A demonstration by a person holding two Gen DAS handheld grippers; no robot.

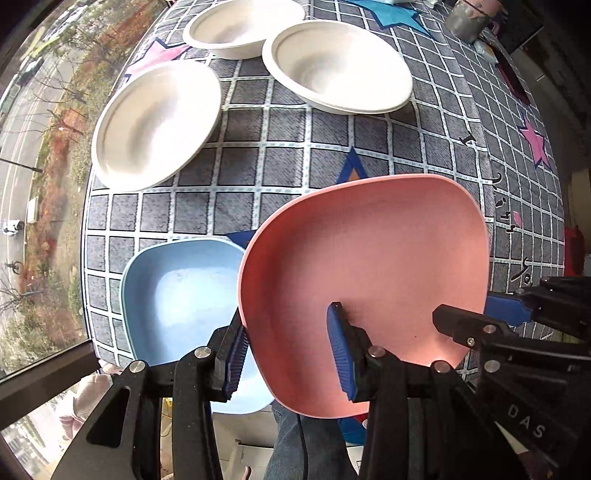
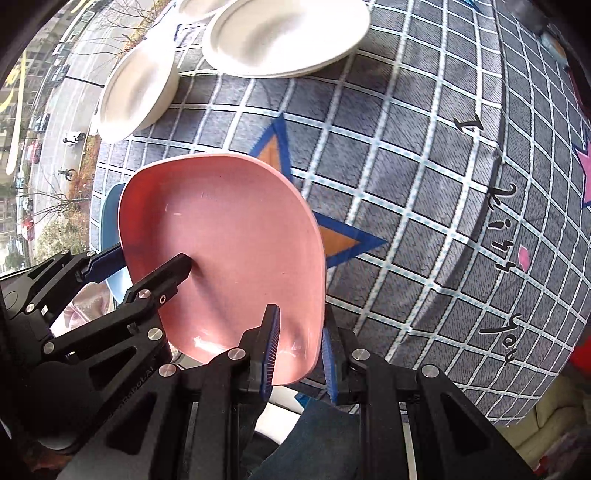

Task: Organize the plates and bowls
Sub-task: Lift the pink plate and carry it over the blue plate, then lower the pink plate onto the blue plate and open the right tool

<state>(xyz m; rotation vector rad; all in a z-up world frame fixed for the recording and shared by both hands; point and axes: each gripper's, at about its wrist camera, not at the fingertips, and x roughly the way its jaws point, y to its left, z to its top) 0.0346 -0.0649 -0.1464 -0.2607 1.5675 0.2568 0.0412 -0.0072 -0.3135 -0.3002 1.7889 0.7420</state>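
A pink square plate [image 1: 369, 273] is held off the table by both grippers. My left gripper [image 1: 288, 354] straddles its left rim, one finger under the edge and one on the inside. My right gripper [image 2: 299, 354] pinches the plate's [image 2: 225, 251] right rim between its blue pads. A light blue square plate [image 1: 184, 295] lies on the table to the left, partly under the pink one. Three white round bowls [image 1: 155, 125] [image 1: 336, 66] [image 1: 243, 26] sit further back.
The table wears a grey checked cloth [image 1: 295, 155] with star prints. Its left edge runs along a window. A grey metal cup [image 1: 465, 18] stands at the far right corner. The person's jeans [image 1: 295, 443] show below the near edge.
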